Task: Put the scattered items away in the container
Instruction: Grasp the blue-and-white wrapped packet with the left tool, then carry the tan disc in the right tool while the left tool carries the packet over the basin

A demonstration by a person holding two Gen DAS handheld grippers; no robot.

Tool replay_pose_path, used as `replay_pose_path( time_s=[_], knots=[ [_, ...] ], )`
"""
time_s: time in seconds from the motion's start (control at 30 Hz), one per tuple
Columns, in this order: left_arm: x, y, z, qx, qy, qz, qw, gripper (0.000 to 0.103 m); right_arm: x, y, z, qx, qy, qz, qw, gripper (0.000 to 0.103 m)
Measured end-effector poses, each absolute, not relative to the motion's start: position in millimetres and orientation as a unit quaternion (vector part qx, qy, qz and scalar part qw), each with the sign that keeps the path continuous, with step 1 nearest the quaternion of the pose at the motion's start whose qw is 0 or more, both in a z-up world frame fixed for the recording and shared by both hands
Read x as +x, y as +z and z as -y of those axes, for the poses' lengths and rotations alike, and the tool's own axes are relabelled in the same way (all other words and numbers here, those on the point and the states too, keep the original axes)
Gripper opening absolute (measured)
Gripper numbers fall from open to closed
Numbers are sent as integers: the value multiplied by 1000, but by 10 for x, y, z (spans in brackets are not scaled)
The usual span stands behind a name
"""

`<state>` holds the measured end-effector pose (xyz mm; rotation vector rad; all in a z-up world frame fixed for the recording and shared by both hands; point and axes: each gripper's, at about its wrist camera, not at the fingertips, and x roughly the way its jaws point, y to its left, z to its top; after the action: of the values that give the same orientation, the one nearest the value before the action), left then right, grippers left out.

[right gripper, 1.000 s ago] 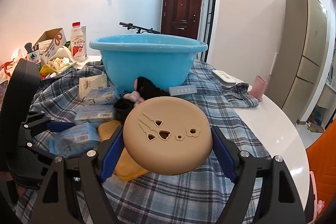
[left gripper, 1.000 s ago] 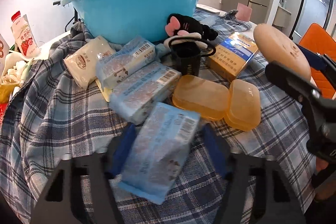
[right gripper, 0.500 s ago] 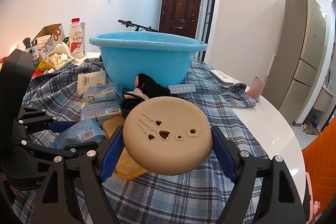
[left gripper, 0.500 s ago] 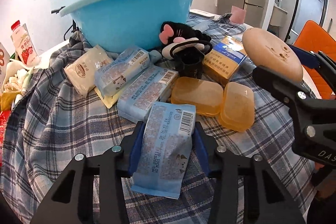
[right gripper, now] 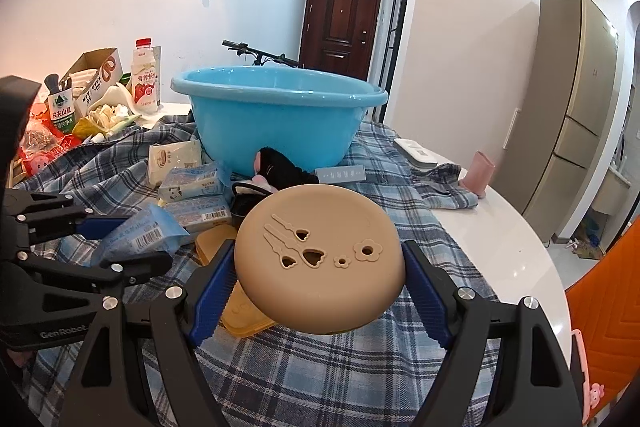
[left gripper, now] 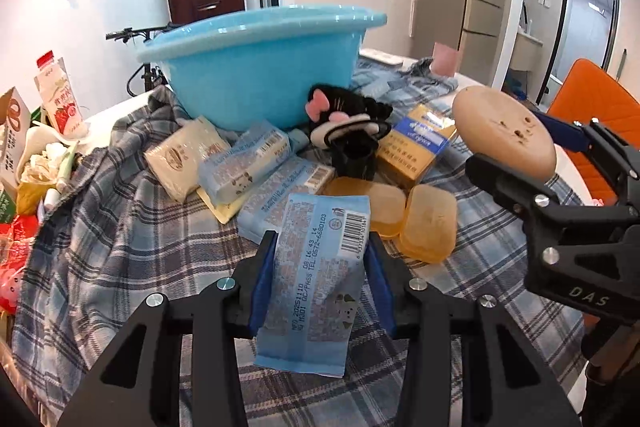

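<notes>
Clamping the blue tissue pack [left gripper: 316,267], the left gripper [left gripper: 318,263] has just closed its jaws on it and holds it just above the plaid cloth [left gripper: 120,247], while the right gripper [right gripper: 320,267] grips the tan round lid [right gripper: 320,259]. Both loads are in hand, so the carrying step seems under way. Next, each likely needs lifting over the rim of the blue basin [left gripper: 260,75] behind the pile before release.

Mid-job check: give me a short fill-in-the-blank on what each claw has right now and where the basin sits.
1. The left claw is shut on a light blue ____.
2. The right claw grips a round ____ disc with flower-shaped holes.
3. The blue basin stands on a ____ cloth.

Missing words: packet; tan; plaid
</notes>
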<state>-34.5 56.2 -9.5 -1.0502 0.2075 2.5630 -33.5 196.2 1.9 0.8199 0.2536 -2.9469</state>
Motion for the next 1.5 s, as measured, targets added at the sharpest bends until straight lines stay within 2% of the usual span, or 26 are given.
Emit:
replay_pose_path(
  time_s=[0.8, 1.17, 1.5],
  knots=[
    [-296, 812, -174, -257, 957, -24, 129, 41, -464, 825, -1524, 203, -971, -118, 42, 82],
    [-702, 1435, -107, -203, 974, -29, 95, 42, -949, 1544, -1461, 166, -980, -102, 43, 82],
    [-1312, 1804, -5, -172, 983, -23, 58, 42, -1633, 1941, -1404, 164, -981, -98, 41, 82]
  ],
)
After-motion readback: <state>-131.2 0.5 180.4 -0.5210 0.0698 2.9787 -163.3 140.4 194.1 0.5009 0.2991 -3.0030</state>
